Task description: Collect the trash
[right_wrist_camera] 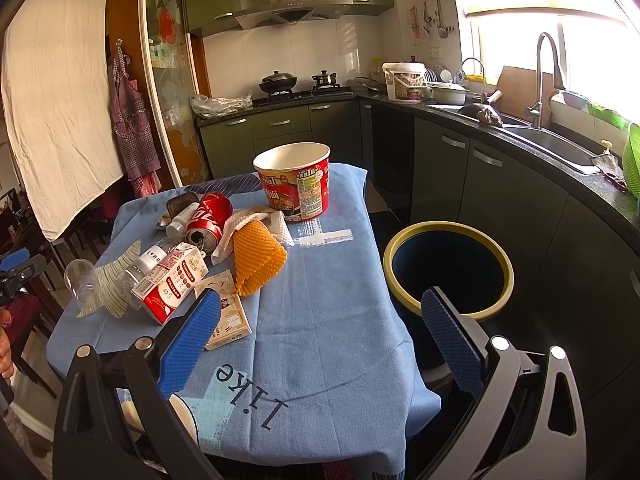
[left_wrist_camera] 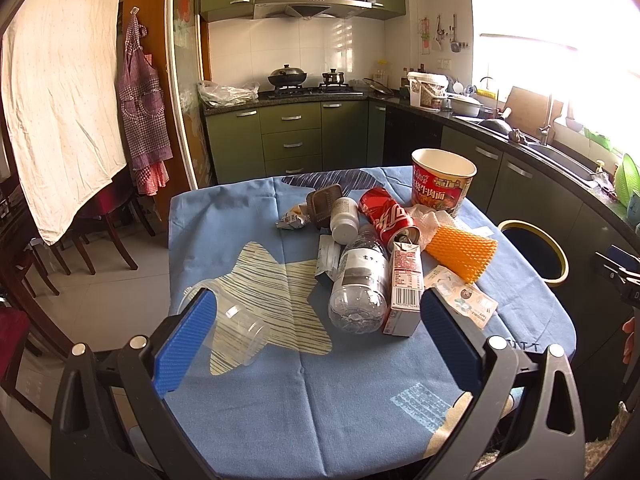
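Observation:
Trash lies heaped on a blue tablecloth [left_wrist_camera: 360,392]: a clear plastic bottle [left_wrist_camera: 360,280], a red-white carton [left_wrist_camera: 405,280], a cola can [left_wrist_camera: 386,214], an orange foam sleeve [left_wrist_camera: 462,250], a noodle cup [left_wrist_camera: 442,180] and a clear cup [left_wrist_camera: 232,328]. My left gripper [left_wrist_camera: 316,338] is open above the table's near side; its left pad overlaps the clear cup. My right gripper [right_wrist_camera: 320,340] is open too, over the table's right edge, between a flat packet [right_wrist_camera: 226,312] and the yellow-rimmed bin [right_wrist_camera: 448,268]. Neither holds anything.
The bin [left_wrist_camera: 536,252] stands on the floor right of the table. Dark green cabinets [right_wrist_camera: 480,168] and a counter with a sink [right_wrist_camera: 552,140] run along the right. Wooden chairs [left_wrist_camera: 100,232] and a hanging white sheet [left_wrist_camera: 64,100] are at left.

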Motion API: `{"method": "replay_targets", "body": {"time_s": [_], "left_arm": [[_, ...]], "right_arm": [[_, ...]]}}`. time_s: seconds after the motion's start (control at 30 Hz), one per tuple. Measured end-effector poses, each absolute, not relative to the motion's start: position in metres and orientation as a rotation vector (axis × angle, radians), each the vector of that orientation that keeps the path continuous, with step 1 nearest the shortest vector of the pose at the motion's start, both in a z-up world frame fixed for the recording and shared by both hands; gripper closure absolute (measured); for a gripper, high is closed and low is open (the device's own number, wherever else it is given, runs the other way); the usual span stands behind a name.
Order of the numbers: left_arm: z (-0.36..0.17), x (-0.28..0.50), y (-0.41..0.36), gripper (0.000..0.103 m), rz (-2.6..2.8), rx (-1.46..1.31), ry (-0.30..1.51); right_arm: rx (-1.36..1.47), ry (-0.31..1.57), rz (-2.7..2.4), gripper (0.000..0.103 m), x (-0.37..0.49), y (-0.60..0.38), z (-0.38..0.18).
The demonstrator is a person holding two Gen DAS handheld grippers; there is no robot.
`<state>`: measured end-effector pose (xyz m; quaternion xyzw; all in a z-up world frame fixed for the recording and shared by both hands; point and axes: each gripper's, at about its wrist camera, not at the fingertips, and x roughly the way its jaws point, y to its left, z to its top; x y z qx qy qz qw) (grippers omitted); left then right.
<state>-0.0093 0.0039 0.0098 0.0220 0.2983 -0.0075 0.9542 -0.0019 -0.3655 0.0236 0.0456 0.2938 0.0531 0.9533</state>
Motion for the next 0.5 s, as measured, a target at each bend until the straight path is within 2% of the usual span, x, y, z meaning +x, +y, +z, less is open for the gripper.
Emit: {"method": "replay_targets", "body": {"time_s": [0.5], "left_arm": [[0.010, -0.002, 0.010, 0.006, -0.026, 0.030, 0.633]], "right_arm": [[0.071, 0.644, 0.129, 0.004, 0.017, -0.365, 0.023]]}}
